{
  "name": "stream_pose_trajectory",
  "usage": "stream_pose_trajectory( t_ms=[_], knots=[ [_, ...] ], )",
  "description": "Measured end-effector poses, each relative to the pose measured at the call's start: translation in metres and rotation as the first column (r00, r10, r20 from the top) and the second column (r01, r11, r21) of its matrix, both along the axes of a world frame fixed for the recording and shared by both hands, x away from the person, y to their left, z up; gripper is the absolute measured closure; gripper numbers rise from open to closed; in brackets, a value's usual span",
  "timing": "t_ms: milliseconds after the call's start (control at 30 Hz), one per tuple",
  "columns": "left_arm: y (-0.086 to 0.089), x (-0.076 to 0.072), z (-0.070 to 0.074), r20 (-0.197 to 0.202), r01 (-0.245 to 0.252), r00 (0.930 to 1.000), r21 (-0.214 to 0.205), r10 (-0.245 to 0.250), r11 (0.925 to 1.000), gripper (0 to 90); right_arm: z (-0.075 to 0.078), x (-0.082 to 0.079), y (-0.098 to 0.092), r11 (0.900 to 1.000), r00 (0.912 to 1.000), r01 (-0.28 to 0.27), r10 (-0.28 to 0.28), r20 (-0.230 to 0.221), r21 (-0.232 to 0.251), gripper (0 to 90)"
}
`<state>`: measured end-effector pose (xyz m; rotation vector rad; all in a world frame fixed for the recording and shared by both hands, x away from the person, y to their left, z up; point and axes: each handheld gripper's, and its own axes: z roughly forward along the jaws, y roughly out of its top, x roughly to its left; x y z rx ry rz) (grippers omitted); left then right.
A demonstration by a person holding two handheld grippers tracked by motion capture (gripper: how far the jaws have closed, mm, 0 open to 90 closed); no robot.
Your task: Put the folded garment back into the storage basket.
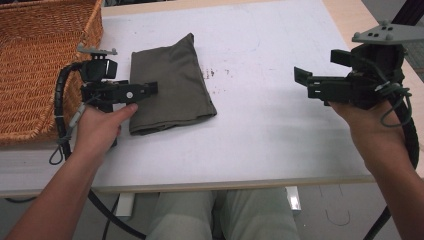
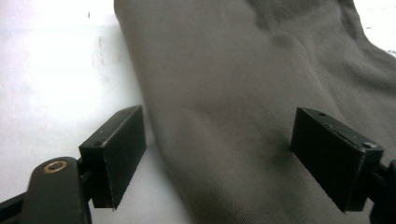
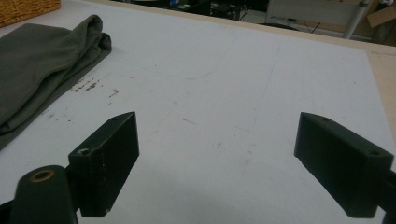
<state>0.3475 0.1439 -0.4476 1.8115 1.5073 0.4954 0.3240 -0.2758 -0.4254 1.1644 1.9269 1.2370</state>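
Observation:
A folded olive-grey cloth [image 1: 172,82] lies on the white table top [image 1: 260,125], left of centre. My left gripper [image 1: 151,89] reaches over the cloth's left edge with its jaws wide apart. In the left gripper view the cloth [image 2: 243,79] lies between the jaws of the left gripper [image 2: 219,158]; one jaw is over bare table and the other over the fabric, and nothing is pinched. My right gripper [image 1: 322,67] is held above the table's right side, open and empty. From the right gripper [image 3: 217,163] the cloth [image 3: 42,65] lies far to the left.
A woven wicker basket [image 1: 35,65] stands at the table's far left, close beside my left gripper; its corner [image 3: 23,9] shows in the right gripper view. A wooden strip [image 1: 350,15] borders the white top on the right. Small dark marks [image 1: 209,73] dot the surface by the cloth.

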Motion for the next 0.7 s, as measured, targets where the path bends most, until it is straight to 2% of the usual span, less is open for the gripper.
stream_pose_trajectory(
  t_ms=[100, 167, 267, 433, 467, 533, 633, 700],
  knots=[
    [-0.003, 0.000, -0.001, 0.004, 0.011, 0.9999, 0.036, -0.011, 0.9993, 18.8, 0.000, 0.001, 0.000, 1.0000, 1.0000, 0.002, -0.002, -0.001, -0.004, 14.0],
    [-0.006, -0.002, -0.002, 0.014, 0.011, 0.9998, 0.081, -0.012, 0.9966, 21.8, 0.000, 0.001, 0.001, 1.0000, 1.0000, 0.001, -0.001, -0.004, -0.004, 14.1],
    [-0.005, -0.003, -0.001, 0.022, -0.003, 0.9998, 0.075, 0.001, 0.9972, 27.8, 0.000, 0.002, 0.004, 1.0000, 1.0000, -0.008, 0.008, -0.003, -0.005, 14.1],
    [0.002, -0.004, -0.001, 0.033, -0.009, 0.9994, 0.030, 0.008, 0.9995, 50.6, 0.000, 0.002, 0.008, 0.9998, 0.9998, -0.017, 0.017, -0.004, -0.005, 14.2],
    [0.004, -0.004, -0.001, 0.034, -0.004, 0.9994, 0.010, 0.004, 0.9999, 57.4, -0.001, 0.002, 0.008, 0.9998, 0.9998, -0.017, 0.017, -0.005, -0.005, 14.2],
    [0.009, -0.002, -0.002, 0.015, 0.018, 0.9997, -0.072, -0.017, 0.9973, 75.3, -0.001, 0.003, 0.008, 0.9998, 0.9998, -0.019, 0.019, -0.007, -0.006, 14.2],
    [0.013, -0.001, -0.002, 0.008, 0.028, 0.9996, -0.107, -0.028, 0.9938, 79.0, -0.001, 0.003, 0.008, 0.9998, 0.9997, -0.020, 0.020, -0.011, -0.006, 14.3],
    [0.016, -0.001, -0.002, 0.016, 0.038, 0.9992, -0.139, -0.036, 0.9895, 79.8, -0.001, 0.003, 0.008, 0.9998, 0.9997, -0.021, 0.021, -0.012, -0.007, 14.4]
  ],
)
